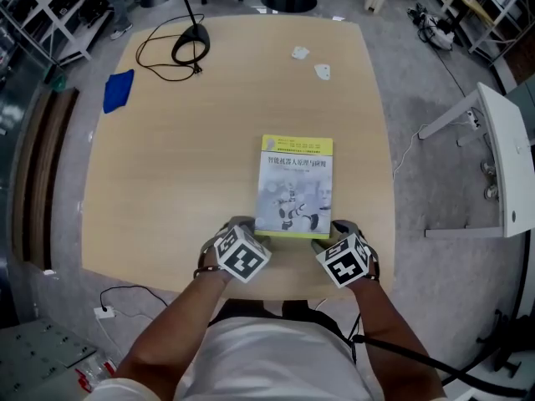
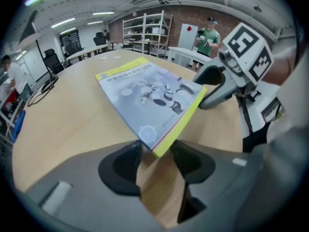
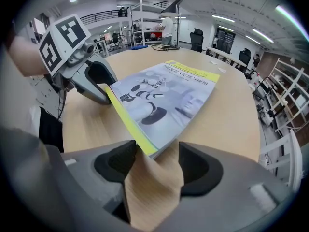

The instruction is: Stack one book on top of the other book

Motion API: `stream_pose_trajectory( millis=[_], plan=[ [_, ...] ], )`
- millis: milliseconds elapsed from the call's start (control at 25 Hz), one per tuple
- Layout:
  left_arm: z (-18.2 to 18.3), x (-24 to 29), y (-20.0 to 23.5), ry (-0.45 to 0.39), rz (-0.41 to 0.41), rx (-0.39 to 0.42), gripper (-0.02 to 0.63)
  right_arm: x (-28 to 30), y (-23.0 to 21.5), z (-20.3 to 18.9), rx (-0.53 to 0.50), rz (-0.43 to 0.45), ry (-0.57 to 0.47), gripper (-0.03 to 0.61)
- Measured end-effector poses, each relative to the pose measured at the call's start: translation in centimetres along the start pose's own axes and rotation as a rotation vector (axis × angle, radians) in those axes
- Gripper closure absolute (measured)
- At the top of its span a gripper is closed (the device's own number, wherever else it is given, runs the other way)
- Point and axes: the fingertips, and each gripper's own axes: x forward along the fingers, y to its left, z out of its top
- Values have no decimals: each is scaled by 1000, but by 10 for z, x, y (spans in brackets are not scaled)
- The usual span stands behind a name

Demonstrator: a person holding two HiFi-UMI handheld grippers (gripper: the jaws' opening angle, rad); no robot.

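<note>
Blue cloth [image 1: 118, 90] at the far left edge of the pale wood-grain worktop [image 1: 184, 165]. Left hand-held gripper [image 2: 157, 161]: dark rounded jaws apart, the book's near-left corner between the tips, not clamped. Book [image 1: 295, 186] lies flat near the front edge, a glossy grey-blue rectangular cover with a yellow top band and yellow spine. Right hand-held gripper [image 3: 157, 158]: jaws likewise parted around the near-right corner.

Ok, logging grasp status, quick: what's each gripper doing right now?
Left gripper: open, a corner of the book between its jaws, not clamped.
Right gripper: open, the book's other near corner between its jaws.
</note>
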Motion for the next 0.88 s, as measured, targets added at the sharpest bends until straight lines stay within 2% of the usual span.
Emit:
stream_pose_trajectory(
  millis=[40,80,600,880],
  plan=[
    [0,0,0,0,-2,0,390,1,1,0,-12,18,4,302],
    [0,1,-1,3,-4,-2,391,1,2,1,-25,33,11,334],
    [-2,4,-6,14,0,-23,402,1,-3,0,-98,51,39,351],
    [-2,5,-4,3,4,-20,399,4,-3,-1,-55,63,38,351]
  ],
)
